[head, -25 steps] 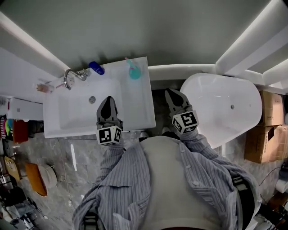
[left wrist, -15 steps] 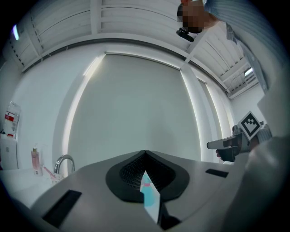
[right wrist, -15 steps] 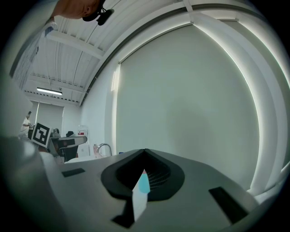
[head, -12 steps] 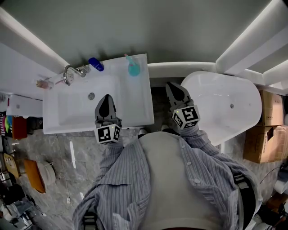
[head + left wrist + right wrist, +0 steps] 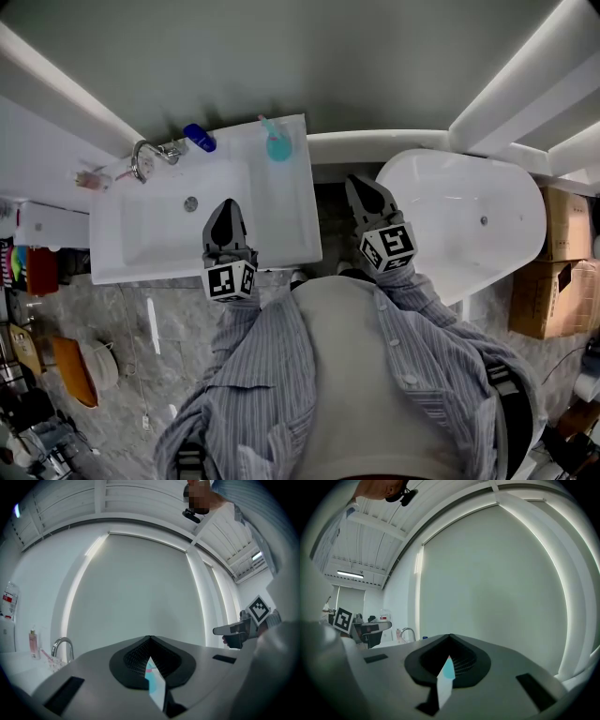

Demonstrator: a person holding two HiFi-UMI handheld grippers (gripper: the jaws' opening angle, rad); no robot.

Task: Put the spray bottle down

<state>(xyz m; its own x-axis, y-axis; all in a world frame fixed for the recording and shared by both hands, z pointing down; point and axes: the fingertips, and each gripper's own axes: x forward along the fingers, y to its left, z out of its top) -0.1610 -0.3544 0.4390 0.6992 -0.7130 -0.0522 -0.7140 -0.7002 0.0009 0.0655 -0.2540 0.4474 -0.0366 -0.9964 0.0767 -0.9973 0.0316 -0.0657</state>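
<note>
Left gripper [image 5: 225, 206]: jaws together, level, over the white rectangular sink [image 5: 281, 225]. Right gripper [image 5: 362, 185]: jaws together, beside the white bathtub [image 5: 412, 167]. The teal plastic spray bottle [image 5: 278, 145] sits on the sink's back right corner, apart from both.

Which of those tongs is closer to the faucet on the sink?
Left. The left tongs are over the sink, just right of the faucet; the right tongs are past the sink's edge, beside the bathtub.
</note>
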